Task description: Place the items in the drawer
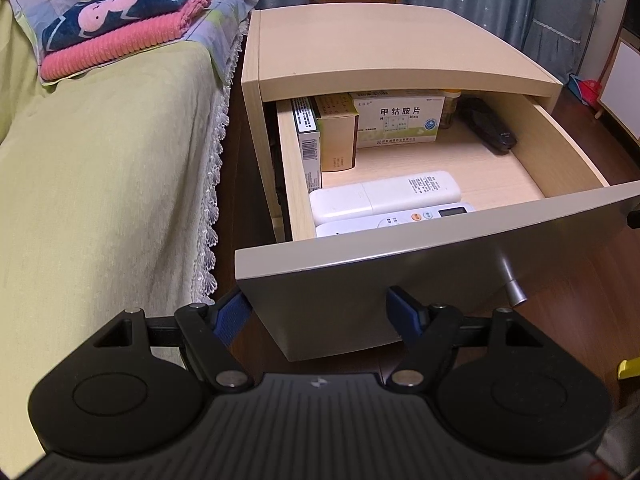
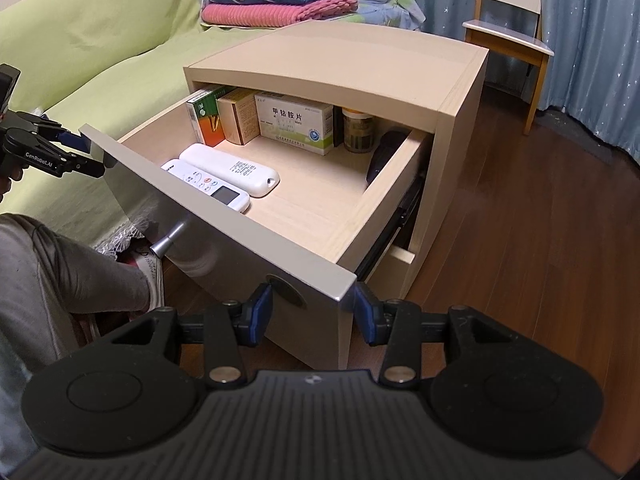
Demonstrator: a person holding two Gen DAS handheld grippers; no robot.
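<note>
The drawer (image 1: 436,236) is standing pulled out of the nightstand (image 1: 360,44), filling the middle of both views. Its grey front panel is facing the cameras, with a metal knob (image 1: 514,284) sticking out of it.

Inside, two white remotes (image 1: 384,196) are lying side by side just behind the front panel, touching along their length. Along the back, three boxes (image 2: 294,122) are standing upright in a row; in the right wrist view a bottle (image 2: 356,130) is standing just right of them, and a black item (image 1: 490,128) is lying by the right wall.

The left gripper (image 1: 320,316) is hovering at the lower centre of its frame with its jaws spread wide and nothing between them, straddling the lower left corner of the front panel. In the right wrist view it is showing at the left edge (image 2: 76,152), beside the panel's top corner.

The right gripper (image 2: 314,312) is sitting at the lower centre of its frame, jaws apart and empty, either side of the panel's right corner.

A bed (image 1: 100,168) with folded blankets (image 1: 120,20) is lying at the left; a chair (image 2: 508,36) is standing at the upper right of the right wrist view.
</note>
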